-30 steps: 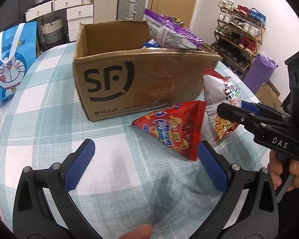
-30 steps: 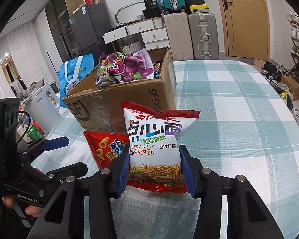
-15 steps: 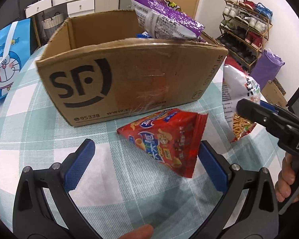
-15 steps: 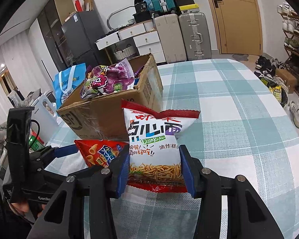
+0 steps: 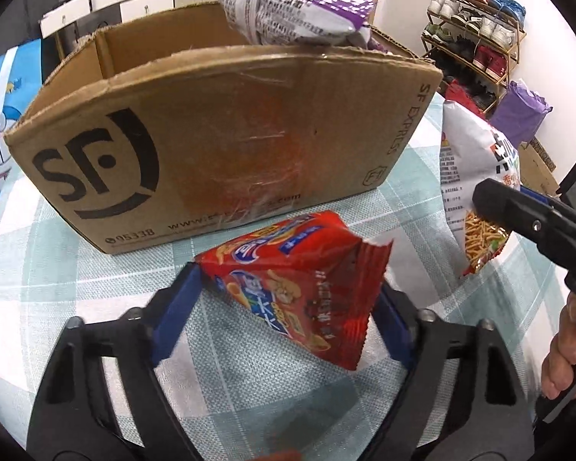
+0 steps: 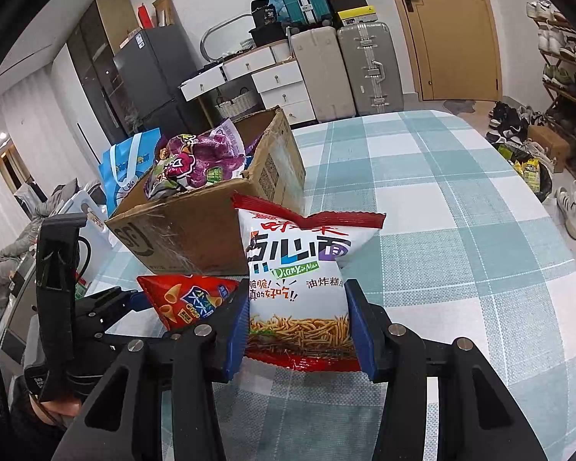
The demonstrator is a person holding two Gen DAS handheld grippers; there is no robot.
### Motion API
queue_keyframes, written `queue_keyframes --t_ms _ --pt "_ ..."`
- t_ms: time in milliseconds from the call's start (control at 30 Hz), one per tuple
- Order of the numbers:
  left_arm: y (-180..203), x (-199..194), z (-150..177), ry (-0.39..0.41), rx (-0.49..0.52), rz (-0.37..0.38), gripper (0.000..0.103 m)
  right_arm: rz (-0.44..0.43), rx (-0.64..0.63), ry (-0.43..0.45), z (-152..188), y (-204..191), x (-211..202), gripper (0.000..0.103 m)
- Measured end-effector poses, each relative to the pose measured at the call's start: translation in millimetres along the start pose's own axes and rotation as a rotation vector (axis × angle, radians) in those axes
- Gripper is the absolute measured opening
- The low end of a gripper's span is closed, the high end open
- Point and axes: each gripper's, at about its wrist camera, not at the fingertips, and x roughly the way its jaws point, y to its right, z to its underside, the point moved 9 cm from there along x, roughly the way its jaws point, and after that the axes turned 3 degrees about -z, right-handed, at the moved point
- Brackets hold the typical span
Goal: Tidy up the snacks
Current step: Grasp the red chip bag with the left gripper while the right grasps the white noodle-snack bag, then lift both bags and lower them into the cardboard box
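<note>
Just in front of the cardboard box, the left gripper, wide open a moment ago, has now closed around the red snack bag, while the right gripper still clamps the white noodle bag beside it, so both look ready to go in.

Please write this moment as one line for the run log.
left tongs: shut on red snack bag | right tongs: shut on white noodle snack bag | cardboard box: holds purple bag
</note>
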Motion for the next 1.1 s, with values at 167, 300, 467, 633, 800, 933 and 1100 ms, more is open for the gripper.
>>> queue_keyframes --t_ms 167,300,467,633,800,933,1100 --pt "3.5 -3.5 -2.0 0.026 0.004 0.008 0.056 -0.001 -0.013 -0.008 2.4 -4.1 2.5 0.047" --pt "9.2 -7.3 -0.1 0.028 0.006 0.032 0.037 -0.006 -0.018 -0.013 4.0 -7.9 4.4 0.047" --pt "17.2 -10.8 4.6 0.042 0.018 0.026 0.035 -0.012 -0.026 -0.015 5.0 -10.9 6.6 0.047" --pt "17.1 -21.2 13.3 0.061 0.020 0.038 0.035 -0.016 -0.030 -0.017 5.9 -12.4 8.0 0.047" --pt "5.0 -39.4 31.9 0.082 0.009 0.042 0.035 -0.018 -0.035 -0.012 5.2 -13.8 7.9 0.047" --pt "-3.8 -57.2 39.5 0.110 -0.008 0.052 0.035 -0.027 -0.047 0.001 4.0 -18.2 6.2 0.047" --pt "-12.7 -77.9 44.7 0.145 -0.027 0.054 0.035 -0.045 -0.058 0.023 0.0 -27.2 0.9 0.047"
